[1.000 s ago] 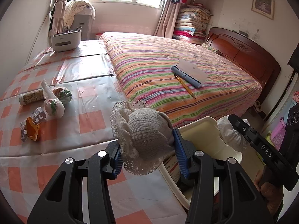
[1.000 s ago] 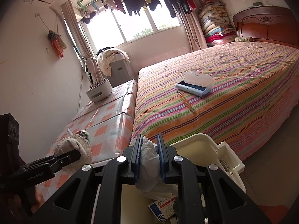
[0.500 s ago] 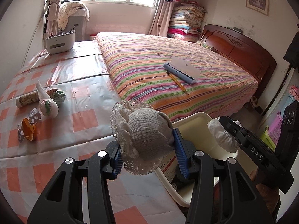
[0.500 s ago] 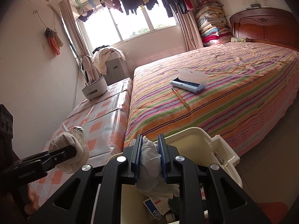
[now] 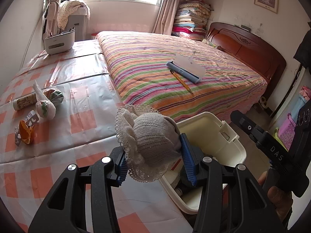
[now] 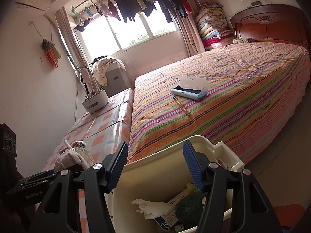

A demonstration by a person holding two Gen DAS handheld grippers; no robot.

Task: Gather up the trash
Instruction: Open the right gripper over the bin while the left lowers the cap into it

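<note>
A: Right gripper (image 6: 155, 167)?
B: Jaws just opened, nothing between them. Crumpled white tissue (image 6: 153, 207) lies in the cream plastic bin (image 6: 231, 159) below.
A: Left gripper (image 5: 153, 162)?
B: Blue pads clamp the cream knitted lace-trimmed cloth (image 5: 149, 141), over the checked table's edge (image 5: 83, 116) by the bin.

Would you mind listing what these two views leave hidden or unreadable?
- Bin contents: left wrist view, mostly hidden behind the knitted lace-edged bundle and the jaws.
- Box print: right wrist view, too small, partly under the crumpled tissue.
- Small wrappers on the table: left wrist view, too small to identify.
</note>
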